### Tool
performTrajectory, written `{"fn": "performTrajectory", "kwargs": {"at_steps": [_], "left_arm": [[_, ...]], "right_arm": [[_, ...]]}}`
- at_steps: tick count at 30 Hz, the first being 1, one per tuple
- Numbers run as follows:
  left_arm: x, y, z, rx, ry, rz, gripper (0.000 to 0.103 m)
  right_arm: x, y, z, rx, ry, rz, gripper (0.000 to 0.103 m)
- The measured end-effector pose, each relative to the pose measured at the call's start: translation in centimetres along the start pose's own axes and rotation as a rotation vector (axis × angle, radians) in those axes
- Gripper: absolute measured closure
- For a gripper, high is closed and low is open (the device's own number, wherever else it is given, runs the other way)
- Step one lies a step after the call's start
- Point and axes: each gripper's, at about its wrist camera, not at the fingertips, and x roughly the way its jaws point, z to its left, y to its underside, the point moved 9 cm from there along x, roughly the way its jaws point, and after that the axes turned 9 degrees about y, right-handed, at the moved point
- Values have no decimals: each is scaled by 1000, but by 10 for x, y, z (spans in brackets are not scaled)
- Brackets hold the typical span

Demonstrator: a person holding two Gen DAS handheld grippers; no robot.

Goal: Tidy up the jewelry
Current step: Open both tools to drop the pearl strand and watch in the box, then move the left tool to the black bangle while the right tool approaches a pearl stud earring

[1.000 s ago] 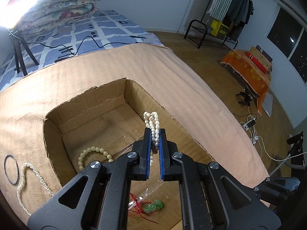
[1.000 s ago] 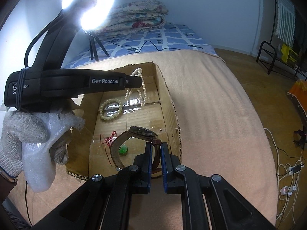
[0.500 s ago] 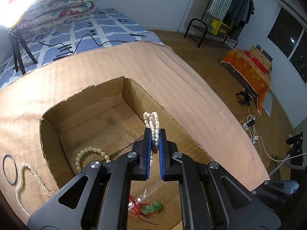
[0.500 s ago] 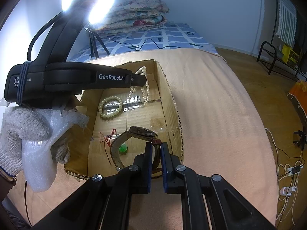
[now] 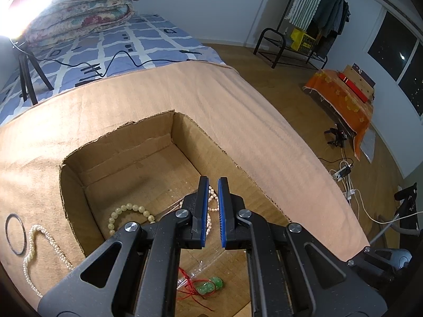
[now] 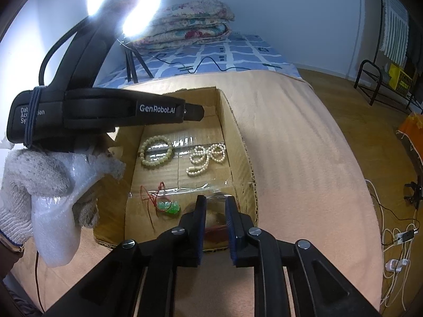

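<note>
A bed (image 5: pixel 148 42) with a blue checked cover carries folded quilts (image 5: pixel 79 13); right of the bed, wooden floor (image 5: pixel 277 79), a clothes rack (image 5: pixel 312 21), dark windows (image 5: pixel 396 52).

A tan blanket (image 5: pixel 238 111) covers the bed. On it sit a cardboard box (image 5: pixel 211 142), a pearl strand (image 5: pixel 33 240) and a dark ring (image 5: pixel 15 233).

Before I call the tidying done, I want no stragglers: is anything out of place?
Yes. A white pearl necklace and a thin dark ring lie on the tan cloth, outside the brown cardboard box that holds the other jewelry.
</note>
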Motion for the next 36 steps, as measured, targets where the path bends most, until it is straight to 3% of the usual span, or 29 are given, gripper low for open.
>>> {"fn": "performTrajectory", "kwargs": {"at_steps": [14,28,32,36], "left_arm": [[-33,-5,9,-16,0,-40,98],[-109,-8,60,-57,-44,-119,98],[-136,-5,87,-80,-73,-146,98],[-164,3,121,-109,-111,-169,98]], "right_arm": [[-8,-7,6,15,-16,-29,85],[-28,-24,33,13,-63,-89,80],[-36,-29,44,7,-74,-121,60],[-40,-33,55,-3,-90,-132,60]]}}
